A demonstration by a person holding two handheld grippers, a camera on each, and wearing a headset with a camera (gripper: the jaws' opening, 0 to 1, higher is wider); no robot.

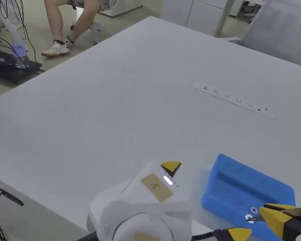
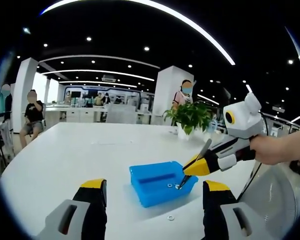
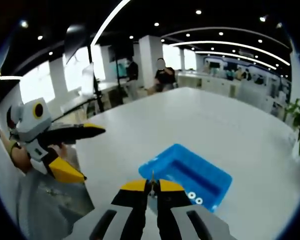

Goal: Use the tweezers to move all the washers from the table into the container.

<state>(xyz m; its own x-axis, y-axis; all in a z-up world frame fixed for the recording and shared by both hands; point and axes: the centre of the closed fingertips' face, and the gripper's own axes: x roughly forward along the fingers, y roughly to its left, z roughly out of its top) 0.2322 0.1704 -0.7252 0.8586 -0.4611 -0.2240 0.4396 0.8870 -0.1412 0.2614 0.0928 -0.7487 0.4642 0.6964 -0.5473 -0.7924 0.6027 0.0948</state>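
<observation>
The white table (image 1: 115, 115) is broad, and the blue container (image 2: 157, 182) sits near one edge of it, just ahead of the left tongs (image 2: 155, 199), which hang spread with nothing in them. The right tongs (image 3: 152, 188) are pressed together on the tweezers (image 2: 195, 162), whose tip dips inside the container close to two washers (image 3: 191, 195) lying on its floor. I'd say the drop wants finishing low, with the tip well inside the wall and the squeeze eased gently so nothing bounces out. After that, one loose washer (image 2: 170, 218) lies on the table just beside the container. Whether the tip pinches a washer now is too small to tell, and the head view cuts off the container's near corner.
</observation>
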